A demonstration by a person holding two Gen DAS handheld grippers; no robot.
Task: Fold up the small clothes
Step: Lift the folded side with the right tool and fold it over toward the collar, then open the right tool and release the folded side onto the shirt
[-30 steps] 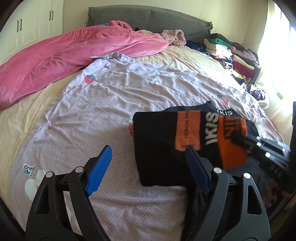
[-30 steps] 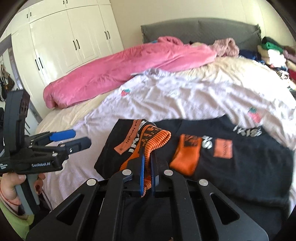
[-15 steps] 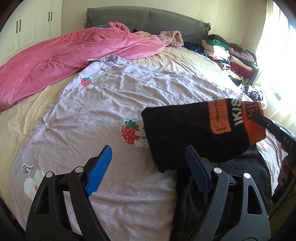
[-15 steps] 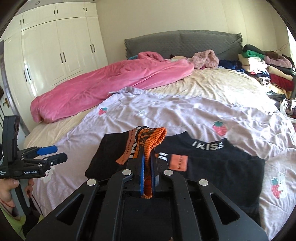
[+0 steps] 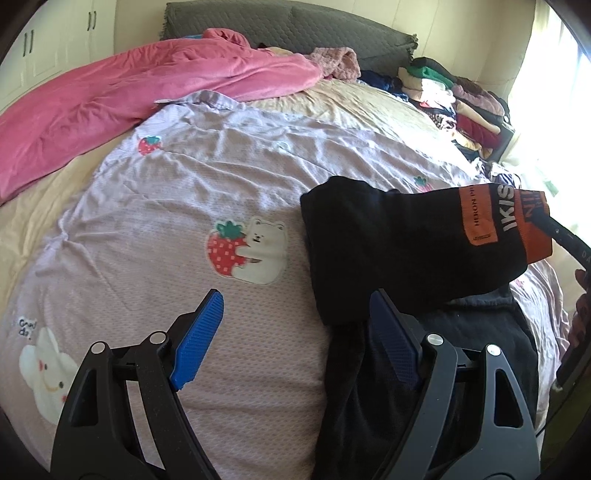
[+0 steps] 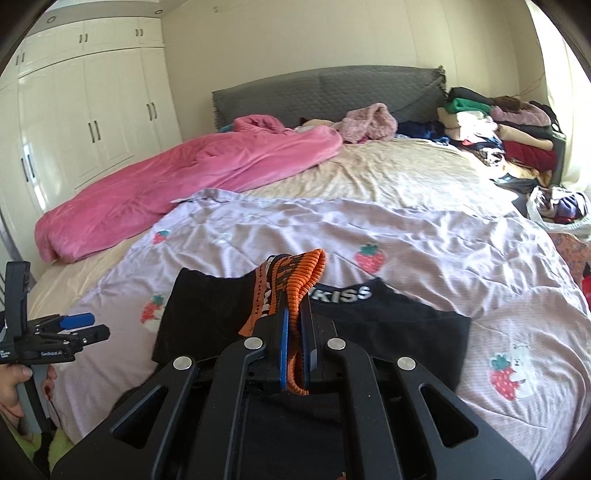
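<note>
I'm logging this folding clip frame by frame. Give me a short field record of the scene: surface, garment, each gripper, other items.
surface: lilac strawberry-print sheet on a bed
garment: black shorts with orange waistband, partly lifted off the sheet
right gripper: shut on the waistband
left gripper: open, holding nothing
other items: pink blanket; clothes pile at the far right

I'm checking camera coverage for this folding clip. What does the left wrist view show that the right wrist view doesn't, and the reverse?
Only the left wrist view shows the bunny print on the lilac quilt.

Only the right wrist view shows the white wardrobe, the orange waistband pinched in the right gripper, and a second black garment lying flat.

Both show the lifted black shorts, the pink duvet, the grey headboard, the clothes pile and the open left gripper.
</note>
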